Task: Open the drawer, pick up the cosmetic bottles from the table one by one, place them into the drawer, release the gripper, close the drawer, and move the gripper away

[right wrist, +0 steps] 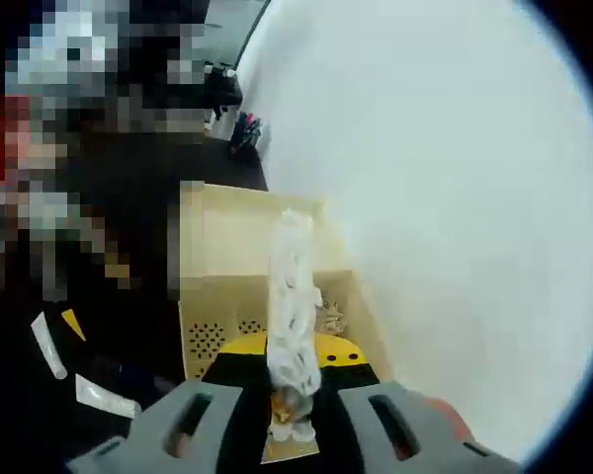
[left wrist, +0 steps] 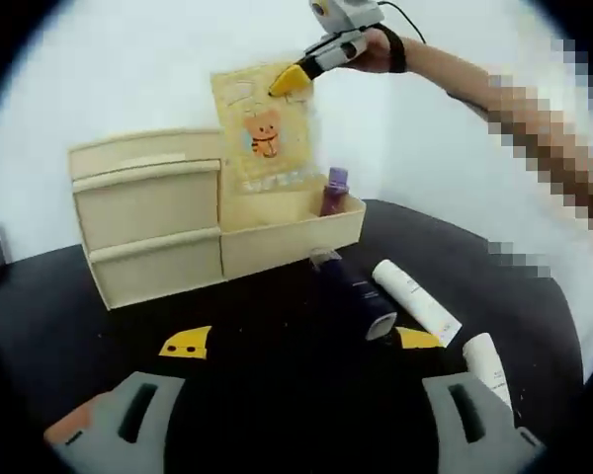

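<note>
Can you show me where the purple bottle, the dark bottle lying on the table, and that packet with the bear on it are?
purple bottle point(left wrist: 334, 191): left gripper view, on its body.
dark bottle point(left wrist: 356, 294): left gripper view, mid-body.
bear packet point(left wrist: 262, 133): left gripper view, on the bear picture.

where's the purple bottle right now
In the left gripper view, the purple bottle stands upright inside the open tray, at its right end, beside the bear packet.

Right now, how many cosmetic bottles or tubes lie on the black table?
3: a dark bottle, a white tube beside it, another white tube nearer. A purple bottle stands inside the organizer.
</note>
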